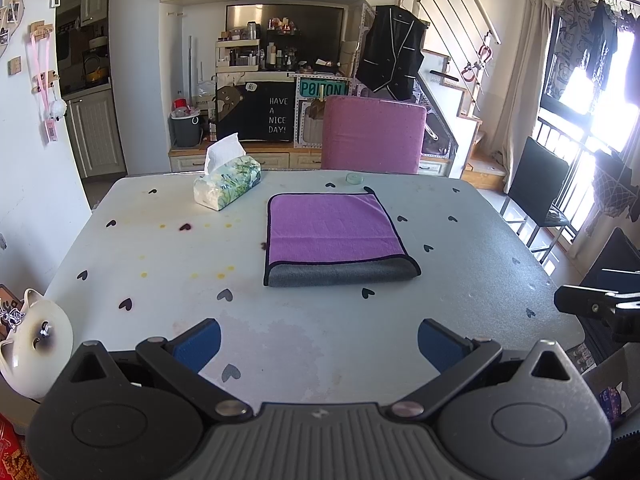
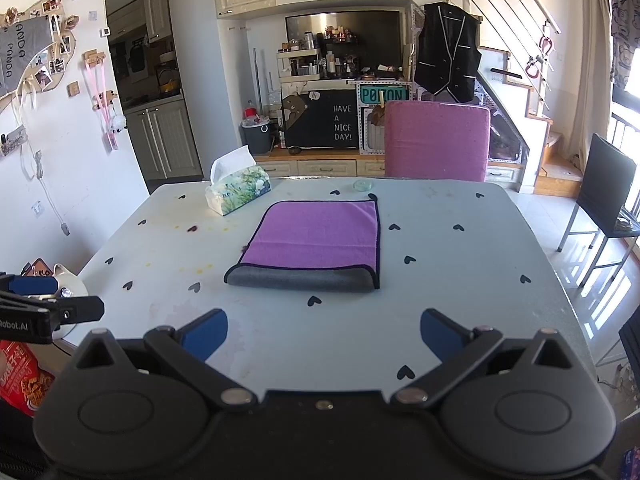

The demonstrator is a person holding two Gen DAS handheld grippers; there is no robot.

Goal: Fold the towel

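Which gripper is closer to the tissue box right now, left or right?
Left, by a small margin. The left gripper sits back at the near table edge with the tissue box ahead to its left. The right gripper is alongside, farther to the right.

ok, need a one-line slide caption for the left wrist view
Left gripper open above the table, facing a folded purple towel, grey underside showing at its near edge; tissue box behind.
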